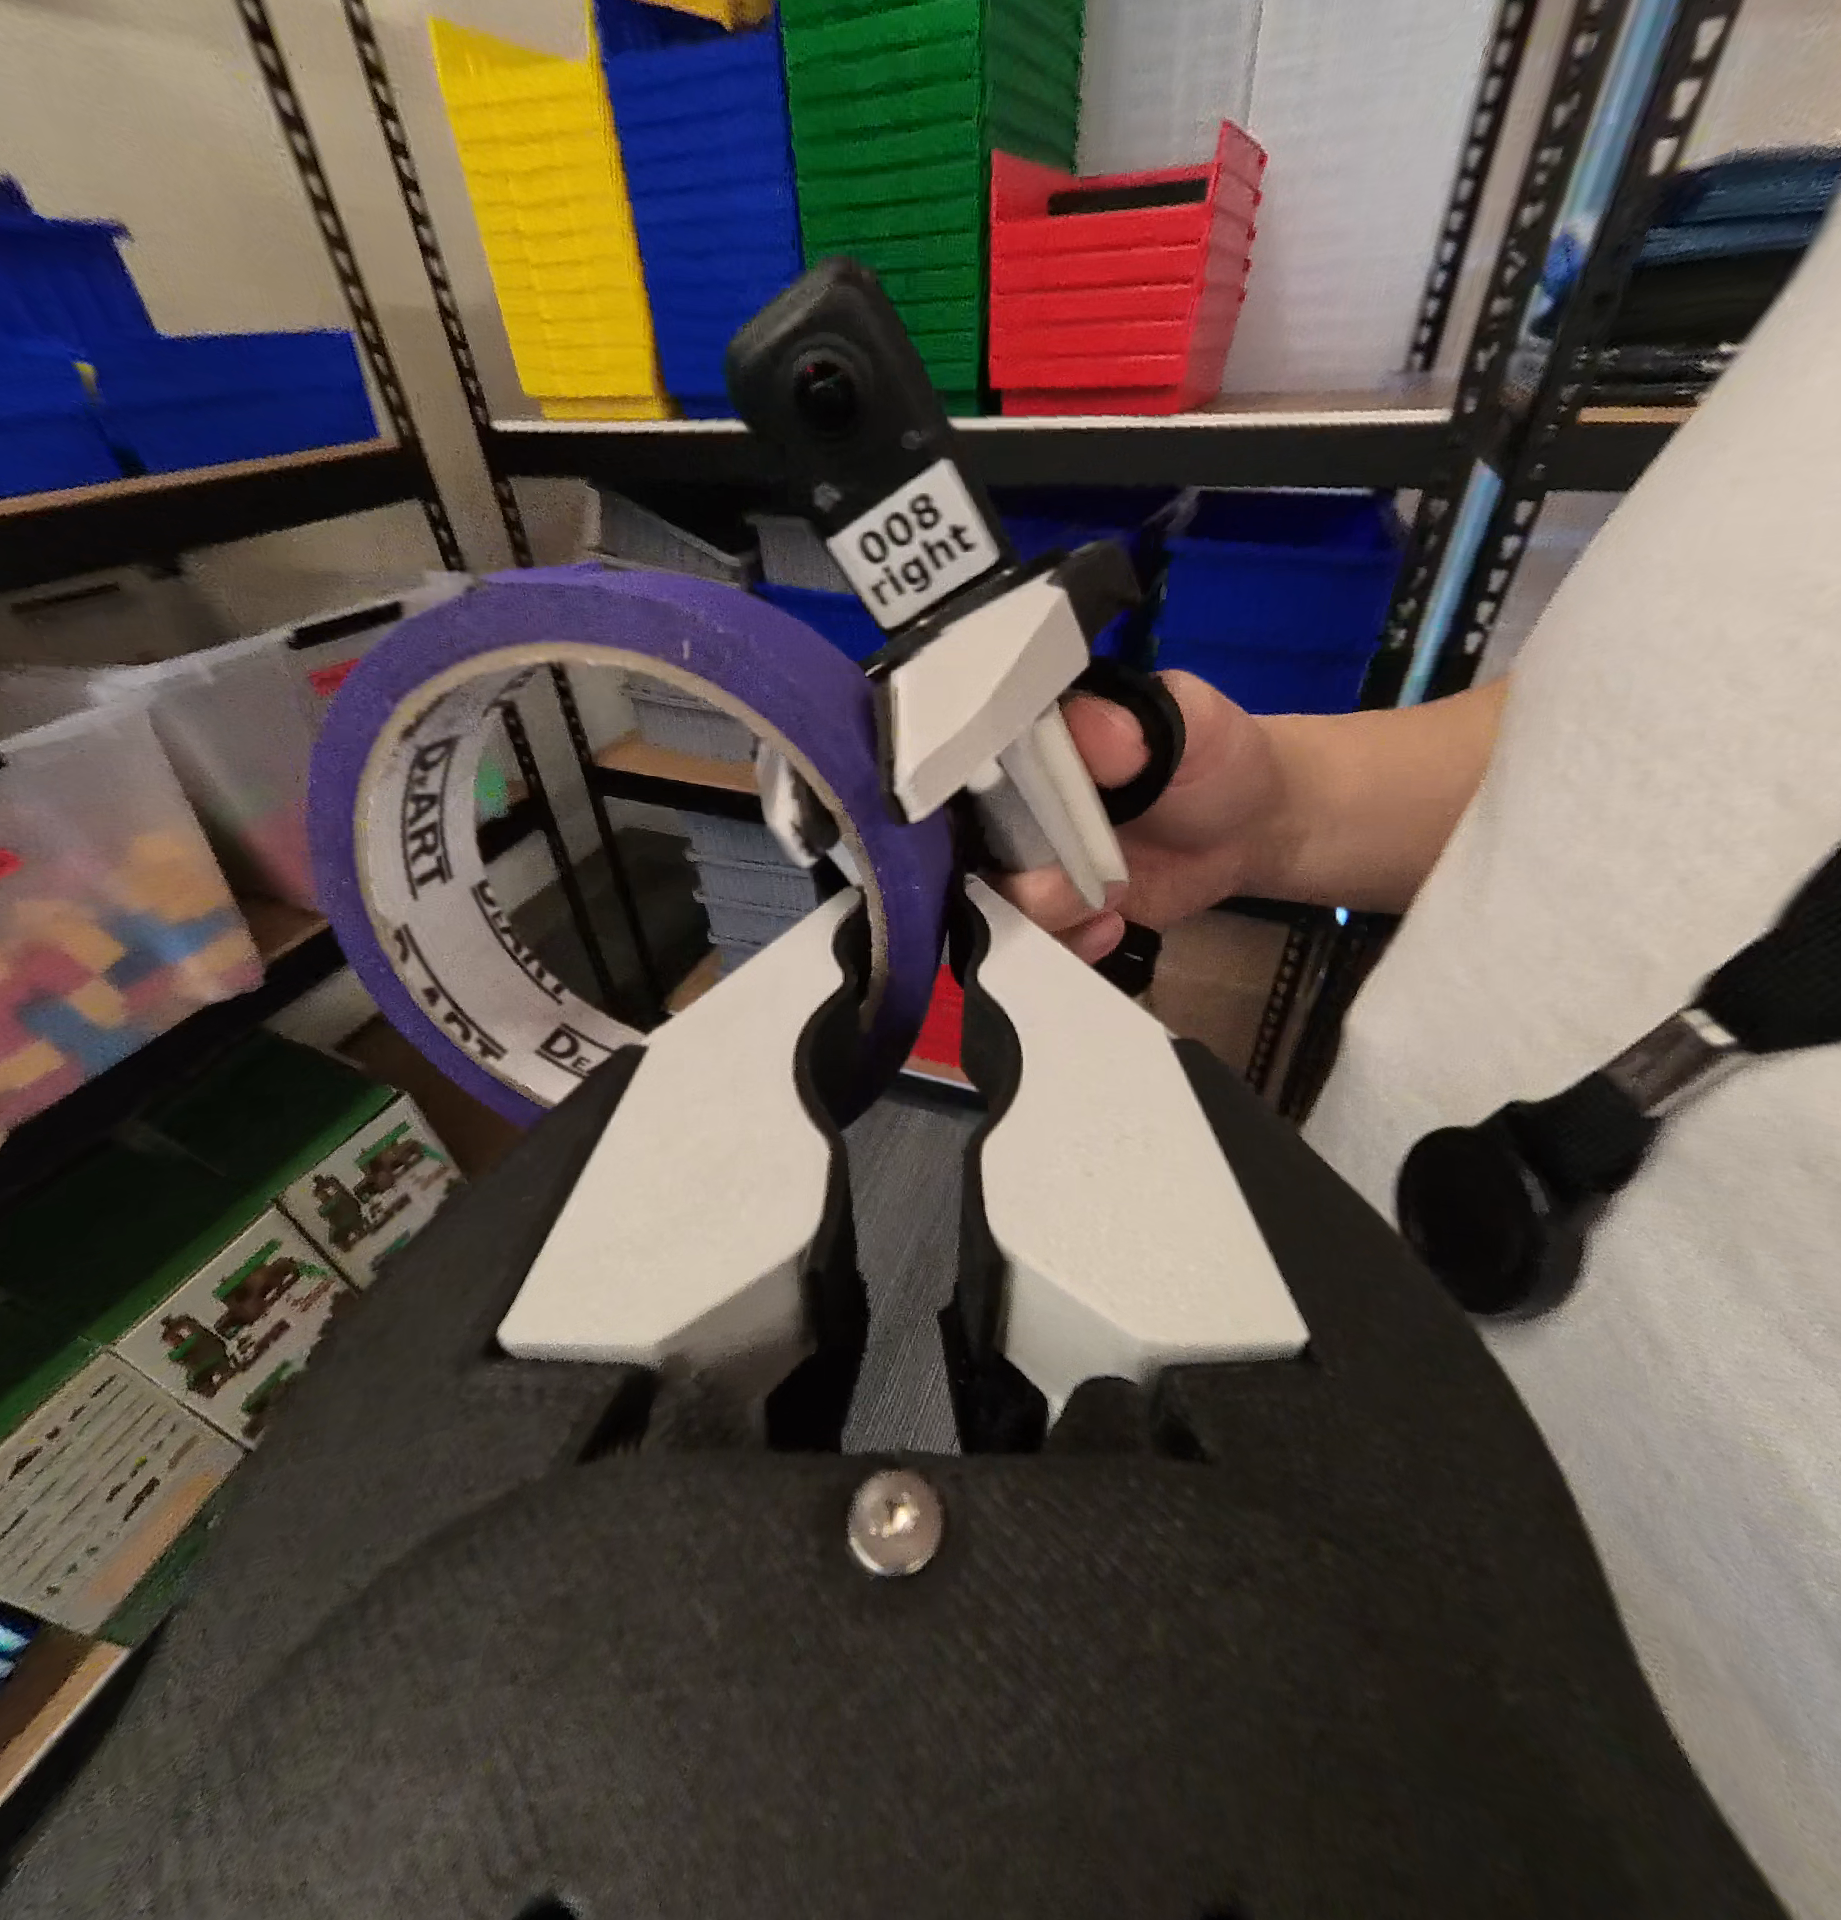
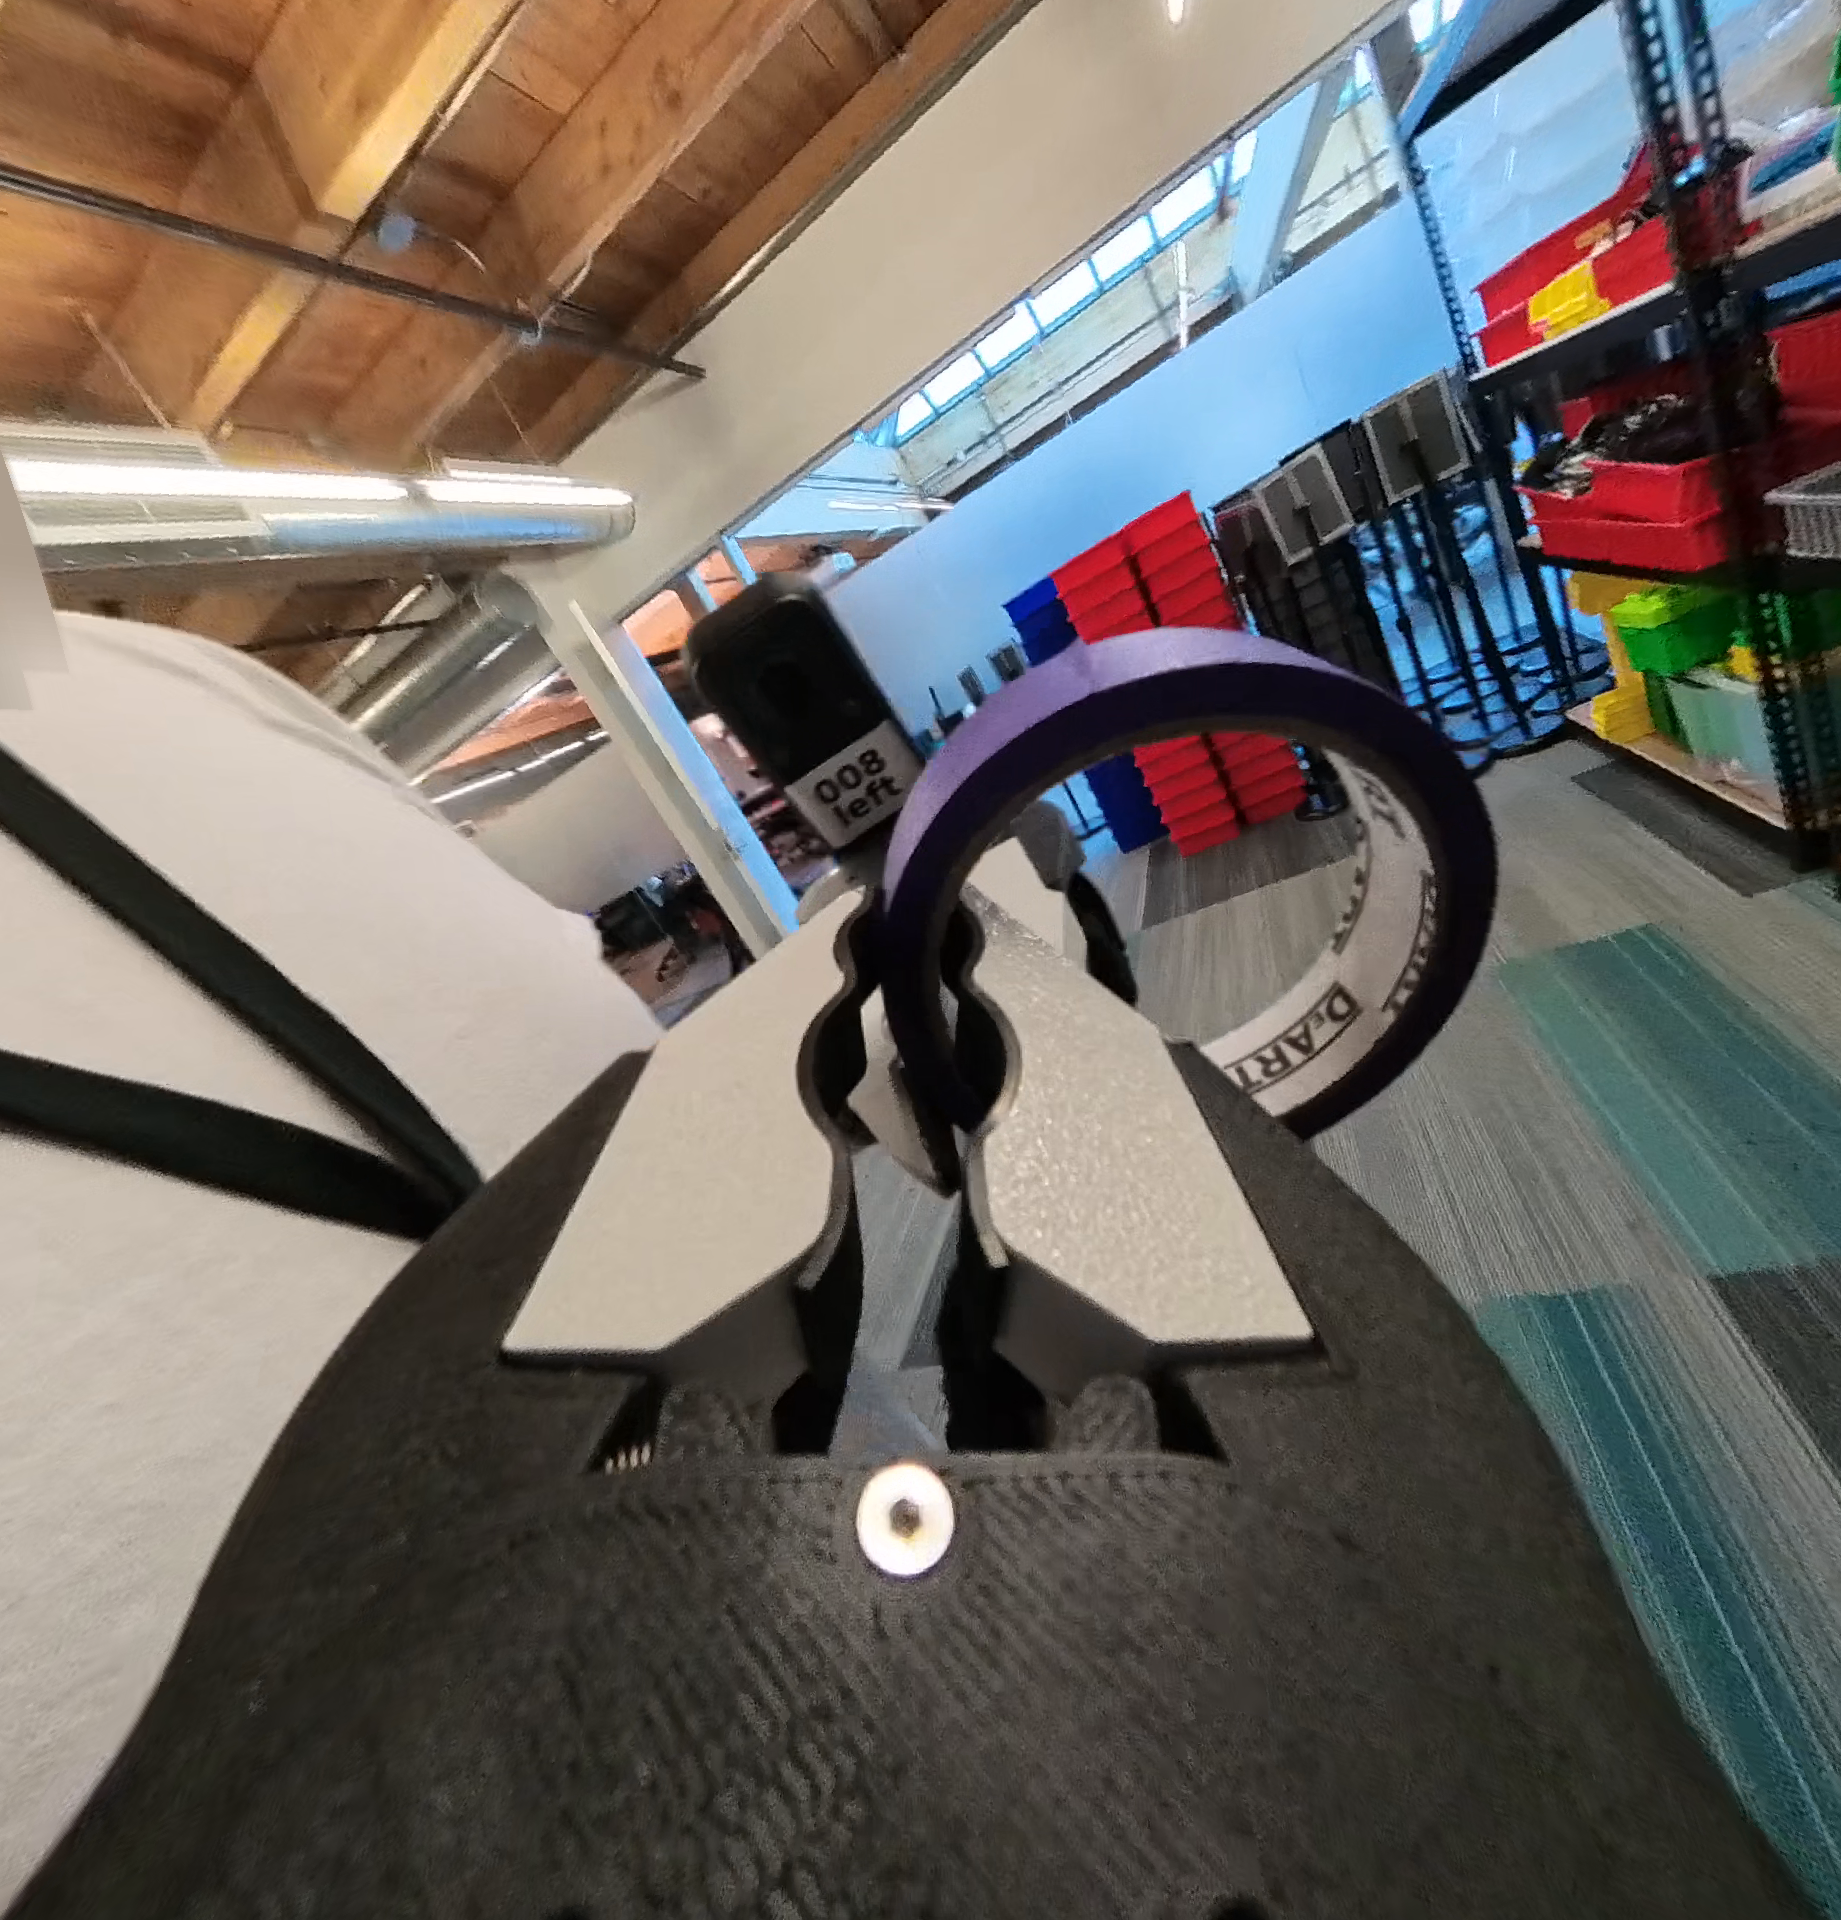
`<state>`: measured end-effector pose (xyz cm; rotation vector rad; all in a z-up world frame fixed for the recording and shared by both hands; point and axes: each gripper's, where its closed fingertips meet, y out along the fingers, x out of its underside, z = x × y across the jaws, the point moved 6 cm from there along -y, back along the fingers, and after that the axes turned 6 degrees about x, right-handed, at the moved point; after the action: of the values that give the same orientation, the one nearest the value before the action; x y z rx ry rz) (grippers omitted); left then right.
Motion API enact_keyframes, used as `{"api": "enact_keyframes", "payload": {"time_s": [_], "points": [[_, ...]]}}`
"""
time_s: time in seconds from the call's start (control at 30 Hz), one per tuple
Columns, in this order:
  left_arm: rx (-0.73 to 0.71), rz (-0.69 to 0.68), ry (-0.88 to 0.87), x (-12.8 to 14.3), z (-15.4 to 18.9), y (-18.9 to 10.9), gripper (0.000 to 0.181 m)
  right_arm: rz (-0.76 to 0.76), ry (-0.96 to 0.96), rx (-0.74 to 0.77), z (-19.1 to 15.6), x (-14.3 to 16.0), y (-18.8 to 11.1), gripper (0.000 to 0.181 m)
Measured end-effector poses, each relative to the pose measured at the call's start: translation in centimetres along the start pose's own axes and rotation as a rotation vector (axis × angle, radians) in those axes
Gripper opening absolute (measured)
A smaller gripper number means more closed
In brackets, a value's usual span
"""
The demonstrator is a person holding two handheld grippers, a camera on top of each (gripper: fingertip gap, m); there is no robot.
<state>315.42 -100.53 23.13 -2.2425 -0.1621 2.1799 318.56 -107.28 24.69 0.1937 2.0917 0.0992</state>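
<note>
I have both tongs, left and right, clamped on the tape rim at frame centre, so the roll hangs steady in mid-air between them.

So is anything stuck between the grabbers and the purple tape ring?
Nothing visible. The purple tape roll sits right between the left gripper fingers, and the right gripper pinches the same band of the ring from the other side. Both touch it directly.
</note>
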Motion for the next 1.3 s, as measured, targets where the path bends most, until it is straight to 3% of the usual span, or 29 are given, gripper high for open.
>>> {"api": "enact_keyframes", "payload": {"time_s": [0.17, 0.33, 0.5, 0.63, 0.73, 0.93, 1.03, 1.13, 1.23, 1.3], "points": [[0.12, -0.069, 0.022, -0.2, -11.3, -0.1, 0.008, -0.027, -0.075, 0.079, 9.5, -5.4, 0.9, 0.017], [0.225, 0.011, -0.062, -0.6, -20.9, 2.2, 0.007, 0.006, -0.035, 0.038, 17.6, -10.9, -0.1, 0.014], [0.172, 0.055, -0.051, 1.0, -31.7, 6.1, 0.009, -0.045, -0.04, 0.032, 27.7, -16.1, -1.6, 0.011], [0.133, 0.084, -0.112, -0.9, -39.6, 8.1, 0.007, -0.029, 0.053, -0.074, 34.0, -22.0, -1.9, 0.013], [0.057, 0.06, 0.001, -1.0, -44.6, 8.8, 0.007, -0.092, -0.019, -0.125, 38.7, -25.0, -1.6, 0.012], [0.084, 0.229, -0.142, -1.4, -53.3, 7.7, 0.007, -0.127, -0.043, -0.113, 46.6, -30.1, -1.5, 0.016], [0.134, 0.198, -0.127, -0.2, -58.3, 7.2, 0.007, -0.106, -0.022, 0.013, 51.7, -30.7, -2.1, 0.017], [0.291, 0.19, -0.119, 0.1, -62.8, 7.6, 0.007, 0.085, 0.018, 0.185, 54.7, -31.9, -3.5, 0.015], [0.515, 0.194, -0.09, 0.0, -66.4, 9.0, 0.007, 0.286, -0.05, 0.517, 55.9, -32.8, -6.9, 0.011], [0.651, 0.185, -0.048, -0.2, -68.3, 10.7, 0.007, 0.379, -0.141, 0.787, 54.6, -33.1, -10.0, 0.006]]}}
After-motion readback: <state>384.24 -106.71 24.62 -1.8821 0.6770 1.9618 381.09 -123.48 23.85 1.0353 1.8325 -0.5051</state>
